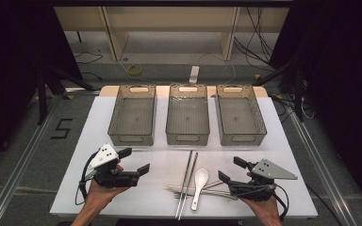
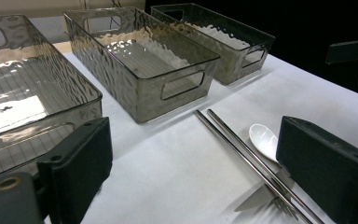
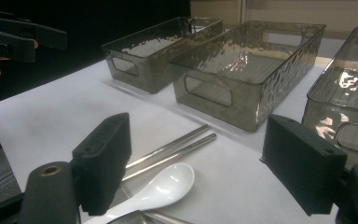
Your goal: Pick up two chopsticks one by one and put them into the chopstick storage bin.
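Note:
A pair of metal chopsticks (image 1: 187,181) lies near the table's front edge, with a white spoon (image 1: 199,184) beside it and a fork and knife (image 1: 207,191) crossing under them. My left gripper (image 1: 135,160) hovers open to their left, nothing between its jaws. To their right my right gripper (image 1: 231,169) is open too, close to the spoon. In the left gripper view the chopsticks (image 2: 242,149) and spoon (image 2: 263,140) lie ahead on the right. The spoon (image 3: 158,189) sits just past the left jaw in the right gripper view, and the chopsticks (image 3: 172,149) lie behind it.
Three smoked clear bins stand in a row at the back: left bin (image 1: 132,138), middle bin (image 1: 187,138), right bin (image 1: 242,138). A white sheet (image 1: 89,122) covers the table. Beyond it are a metal frame and floor cables.

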`<state>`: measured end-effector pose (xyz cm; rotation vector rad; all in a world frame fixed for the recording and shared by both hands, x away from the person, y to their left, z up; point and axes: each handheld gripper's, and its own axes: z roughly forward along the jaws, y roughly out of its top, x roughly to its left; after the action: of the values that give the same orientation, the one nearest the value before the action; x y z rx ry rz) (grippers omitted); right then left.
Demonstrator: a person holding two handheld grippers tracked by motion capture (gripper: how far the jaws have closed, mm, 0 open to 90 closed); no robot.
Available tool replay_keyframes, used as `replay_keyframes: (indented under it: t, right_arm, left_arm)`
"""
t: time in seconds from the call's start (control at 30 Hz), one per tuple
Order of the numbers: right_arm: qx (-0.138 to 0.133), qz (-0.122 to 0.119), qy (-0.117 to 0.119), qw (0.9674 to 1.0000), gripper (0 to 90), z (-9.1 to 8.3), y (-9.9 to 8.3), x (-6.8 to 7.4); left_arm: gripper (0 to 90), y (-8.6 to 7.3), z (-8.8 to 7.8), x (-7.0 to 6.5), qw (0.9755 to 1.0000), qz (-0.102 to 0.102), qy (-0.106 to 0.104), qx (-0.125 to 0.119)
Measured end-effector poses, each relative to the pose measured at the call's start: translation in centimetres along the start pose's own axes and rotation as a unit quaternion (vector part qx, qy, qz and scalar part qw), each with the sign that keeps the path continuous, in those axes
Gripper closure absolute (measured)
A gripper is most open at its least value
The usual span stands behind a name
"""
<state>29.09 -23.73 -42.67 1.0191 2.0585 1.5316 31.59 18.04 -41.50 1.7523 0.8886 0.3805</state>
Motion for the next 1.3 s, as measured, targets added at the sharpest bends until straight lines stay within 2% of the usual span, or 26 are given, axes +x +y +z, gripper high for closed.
replay_keyframes:
  t: [0.23, 0.37, 0.4, 0.43, 0.5, 0.63, 0.73, 0.8, 0.83, 0.87, 0.9, 1.03, 1.07, 1.13, 1.17, 1.2, 1.23, 1.27, 1.3]
  right_arm:
    - [-0.001, 0.000, -0.003, 1.0000, 24.6, -0.1, 0.0, 0.0]
    - [0.001, 0.001, -0.005, 1.0000, 24.8, 0.0, 0.0, -0.1]
    - [0.001, 0.001, -0.006, 1.0000, 24.7, 0.0, 0.0, -0.1]
    - [0.001, 0.002, -0.007, 1.0000, 24.7, -0.1, 0.0, -0.1]
    - [0.001, 0.002, -0.009, 1.0000, 24.6, -0.1, 0.0, -0.2]
    - [-0.001, 0.004, -0.011, 0.9999, 24.7, -0.1, 0.0, -0.3]
    - [0.003, 0.004, -0.010, 0.9999, 24.7, -0.1, 0.0, -0.3]
    - [0.006, 0.002, -0.010, 0.9999, 24.7, 0.0, 0.0, -0.3]
    - [0.007, 0.002, -0.009, 0.9999, 24.6, 0.0, 0.0, -0.3]
    - [0.009, 0.003, -0.009, 0.9999, 24.6, 0.0, 0.0, -0.3]
    - [0.010, 0.003, -0.008, 0.9999, 24.6, 0.0, -0.1, -0.3]
    - [0.013, 0.002, -0.008, 0.9999, 24.7, 0.1, -0.1, -0.3]
    - [0.013, 0.003, -0.008, 0.9999, 24.8, 0.1, -0.1, -0.3]
    - [0.014, 0.000, -0.008, 0.9999, 24.9, 0.1, -0.1, -0.3]
    - [0.016, -0.002, -0.009, 0.9998, 25.1, 0.1, -0.1, -0.3]
    - [0.015, -0.003, -0.009, 0.9998, 25.3, 0.1, -0.1, -0.3]
    - [0.015, -0.001, -0.008, 0.9999, 25.3, 0.2, -0.1, -0.3]
    - [0.018, -0.001, -0.007, 0.9998, 25.3, 0.2, -0.1, -0.3]
    - [0.020, -0.003, -0.007, 0.9998, 25.3, 0.2, -0.2, -0.3]
  left_arm:
    - [10.0, 0.1, 0.1, -0.1, 1.0000, 0.005, 0.005, 0.006]
    - [10.1, 0.5, 0.5, -0.2, 0.9998, -0.017, 0.002, 0.012]
    - [10.2, 0.5, 0.5, -0.2, 0.9998, -0.017, 0.002, 0.012]
    - [10.2, 0.7, 0.9, -0.3, 0.9990, -0.041, -0.012, 0.016]
    - [10.9, 0.9, 1.3, -0.7, 0.9989, -0.032, -0.006, 0.033]
    - [12.5, 1.5, 2.5, -1.4, 0.9969, -0.045, -0.018, 0.061]
    - [12.5, 1.7, 3.3, -1.7, 0.9957, -0.045, -0.014, 0.080]
    - [12.6, 1.8, 4.4, -1.8, 0.9930, -0.054, -0.012, 0.105]
    - [12.9, 1.8, 4.4, -1.8, 0.9930, -0.054, -0.012, 0.105]
    - [12.9, 2.0, 5.2, -1.7, 0.9911, -0.055, -0.007, 0.121]
    - [13.2, 2.0, 5.2, -1.7, 0.9911, -0.055, -0.007, 0.121]
    - [15.8, 2.3, 7.0, -2.1, 0.9862, -0.055, -0.015, 0.155]
    - [16.3, 2.2, 7.4, -2.1, 0.9840, -0.052, -0.017, 0.169]
    - [16.6, 2.1, 8.2, -2.1, 0.9776, -0.051, -0.018, 0.204]
    - [17.4, 2.1, 8.2, -2.1, 0.9776, -0.051, -0.018, 0.204]
    - [19.6, 2.1, 8.9, -1.9, 0.9749, -0.059, -0.021, 0.214]
    - [21.0, 2.1, 8.9, -1.9, 0.9749, -0.059, -0.021, 0.214]
    - [22.9, 2.1, 9.7, -2.2, 0.9717, -0.053, -0.025, 0.229]
    - [26.0, 2.0, 10.2, -2.4, 0.9695, -0.046, -0.027, 0.239]
